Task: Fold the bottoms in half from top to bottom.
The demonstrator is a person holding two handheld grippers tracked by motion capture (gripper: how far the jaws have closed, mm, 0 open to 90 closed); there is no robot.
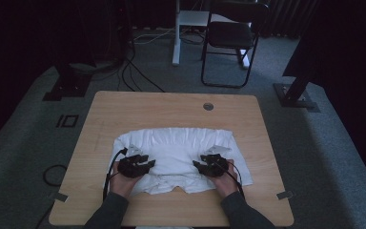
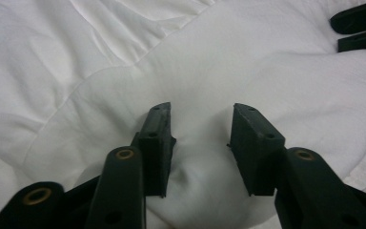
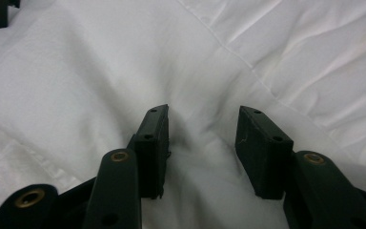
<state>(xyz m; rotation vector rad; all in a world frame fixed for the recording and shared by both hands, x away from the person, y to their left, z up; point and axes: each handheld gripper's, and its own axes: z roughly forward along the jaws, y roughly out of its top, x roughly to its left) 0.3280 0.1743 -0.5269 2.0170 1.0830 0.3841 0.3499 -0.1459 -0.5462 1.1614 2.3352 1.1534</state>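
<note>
A white garment (image 1: pixel 176 143) lies spread and rumpled on the wooden table (image 1: pixel 171 102). Both hands rest on its near part. My left gripper (image 1: pixel 149 164) points right toward the middle, and my right gripper (image 1: pixel 197 165) points left toward it. In the left gripper view the jaws of my left gripper (image 2: pixel 200 112) stand apart, tips down in the cloth (image 2: pixel 248 67), with a soft hump of fabric between them; the right gripper's fingers (image 2: pixel 360 26) show at the top right. My right gripper (image 3: pixel 203 112) stands the same way, with creases in the cloth (image 3: pixel 100 67) running in between its jaws.
A round cable hole (image 1: pixel 208 106) sits in the table's far side. Bare wood borders the garment all round. Behind the table stand a black chair (image 1: pixel 231 38), a white desk leg (image 1: pixel 176 43), dark stands and floor cables (image 1: pixel 133 76).
</note>
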